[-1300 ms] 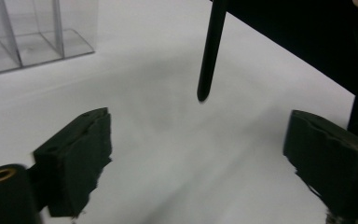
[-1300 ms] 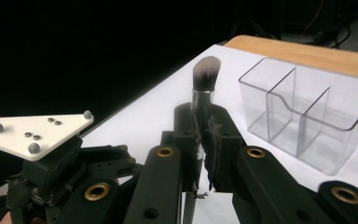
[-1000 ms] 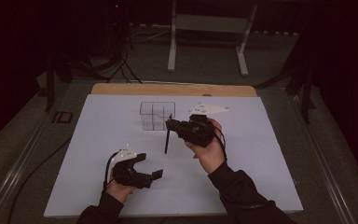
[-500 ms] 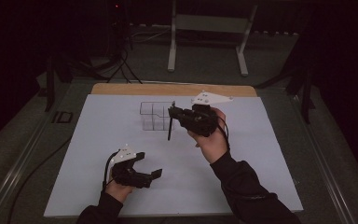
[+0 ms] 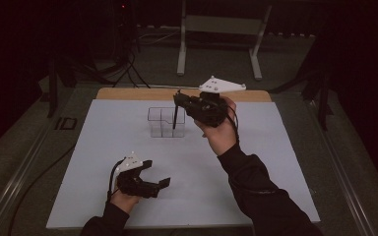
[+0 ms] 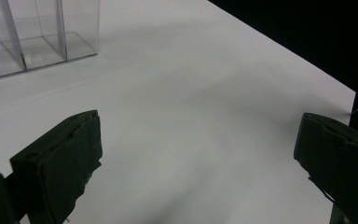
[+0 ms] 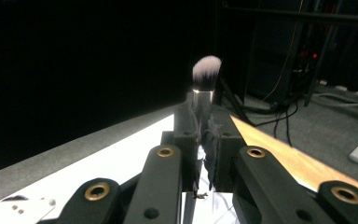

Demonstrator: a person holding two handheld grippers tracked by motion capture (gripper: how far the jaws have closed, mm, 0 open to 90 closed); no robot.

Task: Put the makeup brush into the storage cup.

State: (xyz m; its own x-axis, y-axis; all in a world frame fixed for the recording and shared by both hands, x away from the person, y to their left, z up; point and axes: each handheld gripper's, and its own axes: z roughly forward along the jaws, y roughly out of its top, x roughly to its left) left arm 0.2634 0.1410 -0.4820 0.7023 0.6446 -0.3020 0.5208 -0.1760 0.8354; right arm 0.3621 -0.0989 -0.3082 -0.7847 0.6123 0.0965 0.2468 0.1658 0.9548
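High view shows our right tool (image 5: 178, 100), clamped on a slim black-handled makeup brush (image 5: 175, 117), lifted higher above the clear plastic divided organizer (image 5: 163, 123), while our left tool (image 5: 153, 172) stays open.

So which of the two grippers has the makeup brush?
The right gripper, raised beside the clear plastic compartment organiser: its jaws are shut on the black-handled, white-tipped makeup brush. The left gripper sits low, jaws wide apart with nothing between them.
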